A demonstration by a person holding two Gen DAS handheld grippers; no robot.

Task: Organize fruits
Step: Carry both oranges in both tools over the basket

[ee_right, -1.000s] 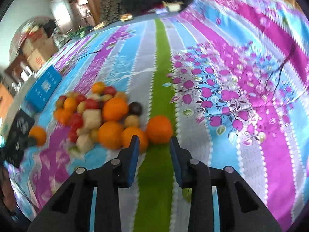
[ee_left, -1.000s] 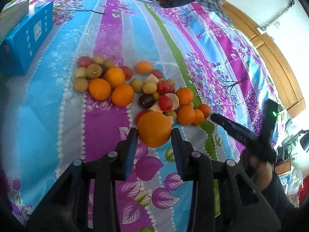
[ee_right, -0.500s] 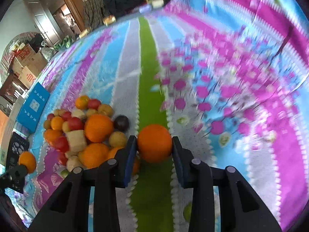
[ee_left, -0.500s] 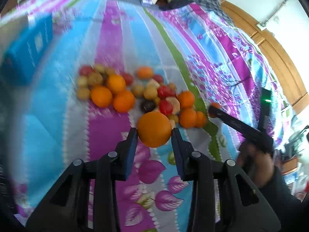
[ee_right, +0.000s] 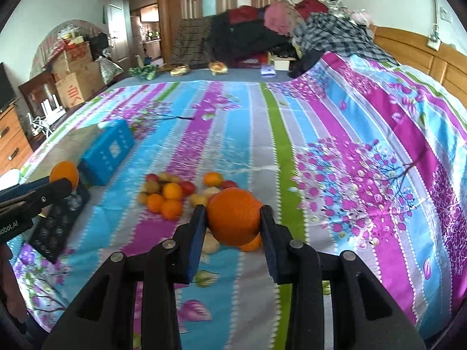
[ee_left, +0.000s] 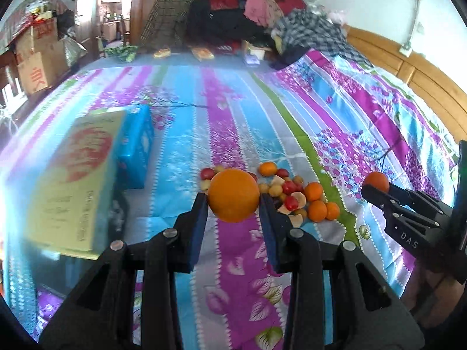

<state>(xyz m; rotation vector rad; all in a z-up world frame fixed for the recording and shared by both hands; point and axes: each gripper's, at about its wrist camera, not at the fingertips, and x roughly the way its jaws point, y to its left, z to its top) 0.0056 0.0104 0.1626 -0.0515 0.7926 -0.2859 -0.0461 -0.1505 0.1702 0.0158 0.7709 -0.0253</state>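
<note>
item: left gripper [ee_left: 233,204]: pads clamped on a large orange [ee_left: 234,194], held clear above the bedspread [ee_left: 221,134].
item: right gripper [ee_right: 233,218]: pads pressed on a second orange [ee_right: 235,217], likewise off the cloth.
item: fruit pile [ee_left: 292,195]: mixed heap on the striped spread, oranges, small red fruits, yellowish ones and some pale pieces, all touching or just beside one another.
item: blue box [ee_right: 108,151] and cardboard box [ee_left: 73,186]: left of the pile, well apart from it; whether either is the destination cannot be told.
status: judged early. two oranges lifted out, neither set down; no sorted group visible. remaining: place both, then work through the heap, which looks largely unsorted.
</note>
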